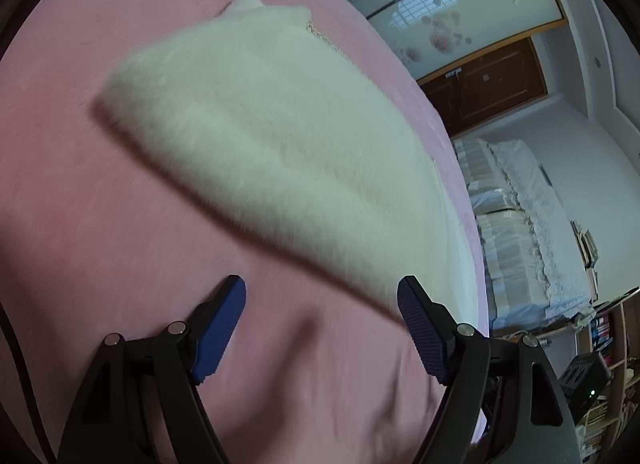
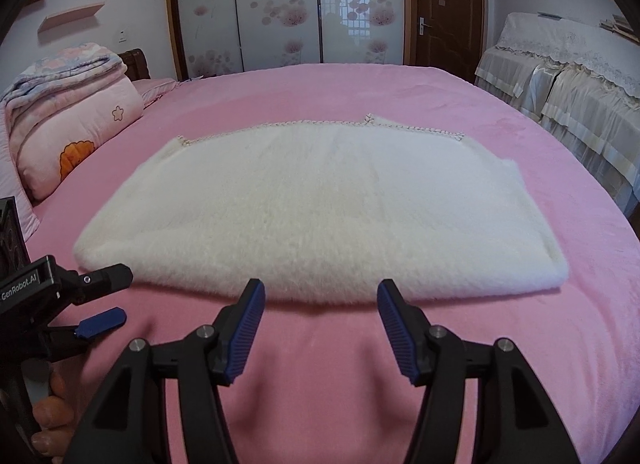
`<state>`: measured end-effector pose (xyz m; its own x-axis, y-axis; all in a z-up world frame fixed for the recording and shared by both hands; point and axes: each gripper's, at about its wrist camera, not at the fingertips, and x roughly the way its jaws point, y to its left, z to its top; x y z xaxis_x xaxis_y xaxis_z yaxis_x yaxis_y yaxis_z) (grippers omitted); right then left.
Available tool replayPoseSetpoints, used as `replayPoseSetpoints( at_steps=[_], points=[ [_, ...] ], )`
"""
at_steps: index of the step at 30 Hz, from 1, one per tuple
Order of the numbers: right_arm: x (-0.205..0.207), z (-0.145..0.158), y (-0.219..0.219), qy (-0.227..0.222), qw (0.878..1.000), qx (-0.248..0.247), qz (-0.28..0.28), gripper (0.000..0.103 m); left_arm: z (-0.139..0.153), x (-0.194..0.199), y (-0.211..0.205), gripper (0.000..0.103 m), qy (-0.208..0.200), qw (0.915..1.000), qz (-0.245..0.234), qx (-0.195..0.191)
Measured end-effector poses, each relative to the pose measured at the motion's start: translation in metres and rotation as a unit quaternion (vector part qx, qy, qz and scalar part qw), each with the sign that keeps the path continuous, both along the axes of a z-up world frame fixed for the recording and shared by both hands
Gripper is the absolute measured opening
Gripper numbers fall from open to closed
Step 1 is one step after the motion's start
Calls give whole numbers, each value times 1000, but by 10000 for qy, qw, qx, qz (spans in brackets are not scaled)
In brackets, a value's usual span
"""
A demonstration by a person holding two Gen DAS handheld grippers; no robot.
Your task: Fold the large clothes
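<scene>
My right tool (image 2: 320,296) and left tool (image 1: 322,292) hang open and empty above the pink bed (image 2: 520,324); the folded white sweater (image 2: 320,208) lies flat just ahead of both tools' blue fingertips.

A wide bed (image 2: 500,168) covered in a pink sheet filled the view. A fluffy white garment (image 2: 320,208), folded flat, lay across its middle. A folded pink floral quilt (image 2: 72,120) sat on the bed's left side, apart from the garment.
</scene>
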<state>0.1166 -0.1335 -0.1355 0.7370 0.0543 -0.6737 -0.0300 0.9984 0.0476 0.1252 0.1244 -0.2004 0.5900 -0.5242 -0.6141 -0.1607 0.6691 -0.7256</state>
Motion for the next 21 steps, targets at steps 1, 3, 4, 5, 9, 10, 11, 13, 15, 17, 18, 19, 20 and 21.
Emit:
replayPoseSetpoints(
  at_steps=[1, 3, 4, 5, 9, 10, 11, 13, 15, 17, 18, 19, 20, 21],
  points=[
    [4, -2, -1, -21, 10000, 47, -26, 59, -2, 5, -1, 77, -54, 10000, 32, -9],
    [13, -4, -2, -46, 9999, 133, -39, 59, -7, 19, -2, 77, -165, 9998, 100, -19],
    [17, -6, -3, -50, 9999, 149, -56, 59, -9, 27, -3, 77, -201, 9997, 136, 0],
    [21, -7, -3, -55, 9998, 178, -69, 59, -12, 35, -3, 77, -215, 9996, 177, -11],
    [38, -10, -3, -35, 9995, 318, -80, 59, -15, 72, -4, 76, -287, 9990, 336, 48],
    [42, -10, -3, -42, 9994, 331, -69, 59, -13, 81, -4, 76, -294, 9987, 387, 118],
    [46, -10, -2, -47, 9994, 337, -62, 59, -12, 91, -5, 76, -281, 9983, 444, 238],
    [56, -8, -1, -74, 9994, 324, -45, 59, -7, 105, -7, 76, -263, 9968, 560, 507],
    [67, -4, 0, -118, 9995, 277, -66, 59, 0, 110, 2, 76, -258, 9948, 581, 792],
    [78, 2, 1, -181, 9996, 209, -88, 59, 4, 111, -2, 73, -286, 9922, 615, 1046],
    [84, 5, 3, -225, 9996, 129, -100, 59, 7, 111, -3, 63, -273, 9904, 677, 1172],
    [93, 9, 6, -233, 9997, -8, -97, 59, 9, 108, -3, 51, -241, 9885, 749, 1295],
    [100, 10, 10, -226, 9997, -103, -57, 59, 11, 107, -1, 45, -231, 9872, 816, 1348],
    [104, 10, 12, -218, 9996, -168, -18, 58, 13, 104, 2, 36, -247, 9865, 908, 1341]
  ],
)
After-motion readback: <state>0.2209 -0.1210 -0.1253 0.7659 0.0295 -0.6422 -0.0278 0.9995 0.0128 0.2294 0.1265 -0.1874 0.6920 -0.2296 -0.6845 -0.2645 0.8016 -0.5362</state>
